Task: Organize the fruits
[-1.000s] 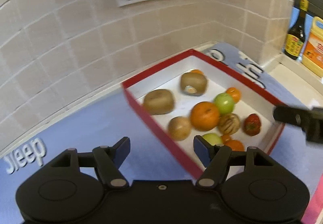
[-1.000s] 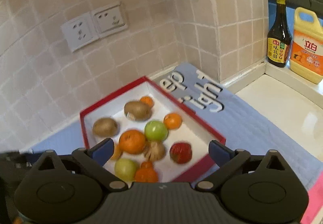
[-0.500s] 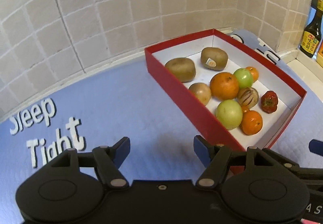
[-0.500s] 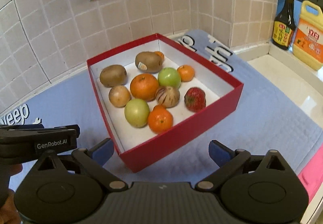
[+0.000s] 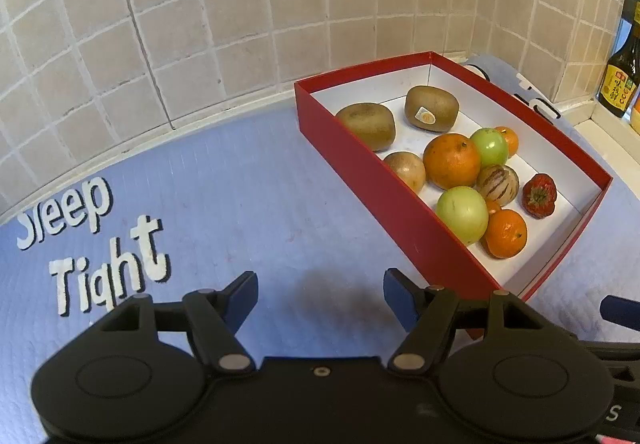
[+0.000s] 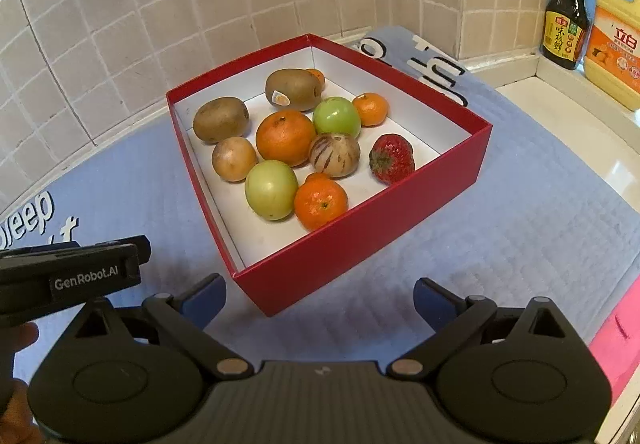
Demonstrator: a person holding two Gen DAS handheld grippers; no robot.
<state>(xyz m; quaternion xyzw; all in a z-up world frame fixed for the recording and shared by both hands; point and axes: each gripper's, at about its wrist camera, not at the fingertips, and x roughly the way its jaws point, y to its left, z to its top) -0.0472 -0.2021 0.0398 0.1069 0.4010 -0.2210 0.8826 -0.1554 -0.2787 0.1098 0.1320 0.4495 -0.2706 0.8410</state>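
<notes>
Red box (image 6: pixel 360 240) sits on a blue mat (image 6: pixel 520 224) by the tiled wall (image 5: pixel 180 23), white inside, all fruit still in it. Contents: two kiwis (image 6: pixel 221 119) at the back-left, big orange (image 6: pixel 285 137) mid, two green apples (image 6: pixel 271 189), three small mandarins (image 6: pixel 321 203), a striped melon-like fruit (image 6: pixel 335 155), a brown round fruit (image 6: pixel 234 158), strawberry (image 6: pixel 391 159) alone on the right. Left gripper (image 5: pixel 320 294) jaws apart, nothing between them, over bare mat just left of the box. Right gripper (image 6: pixel 320 300) jaws wide apart, empty, hovering at the box's near corner. Soy bottle (image 6: pixel 566 15) and yellow jug (image 6: pixel 614 43) on the ledge, well apart from the box.
</notes>
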